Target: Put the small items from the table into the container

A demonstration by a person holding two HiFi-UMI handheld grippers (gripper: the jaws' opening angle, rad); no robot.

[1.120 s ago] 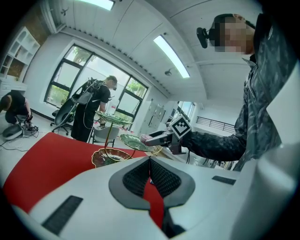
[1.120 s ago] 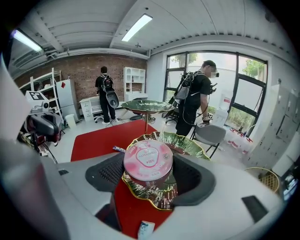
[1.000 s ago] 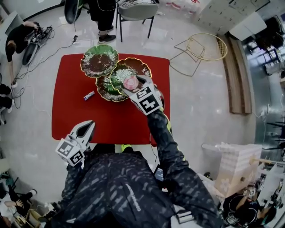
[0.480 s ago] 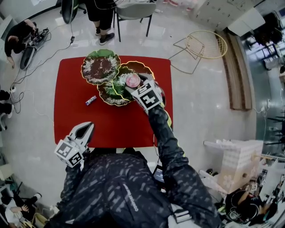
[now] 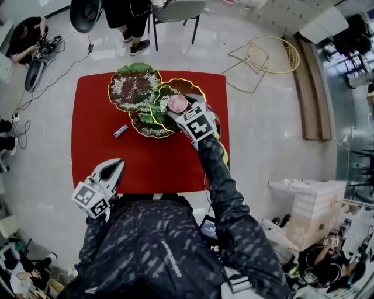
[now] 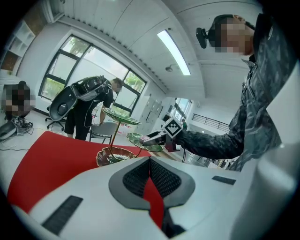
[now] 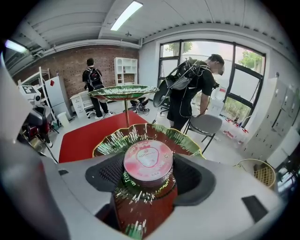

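Right gripper holds pink tin over dish edge.

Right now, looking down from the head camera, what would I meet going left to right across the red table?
Small blue-and-white item → topmost green leaf-shaped dish → pink round tin, clamped in the right gripper over a lower leaf dish.

I'm in what looks like a lab or studio hall: a brick wall, tall windows, strip lights, white shelves, cables trailing over a pale floor, an office chair and people with gear around my red table
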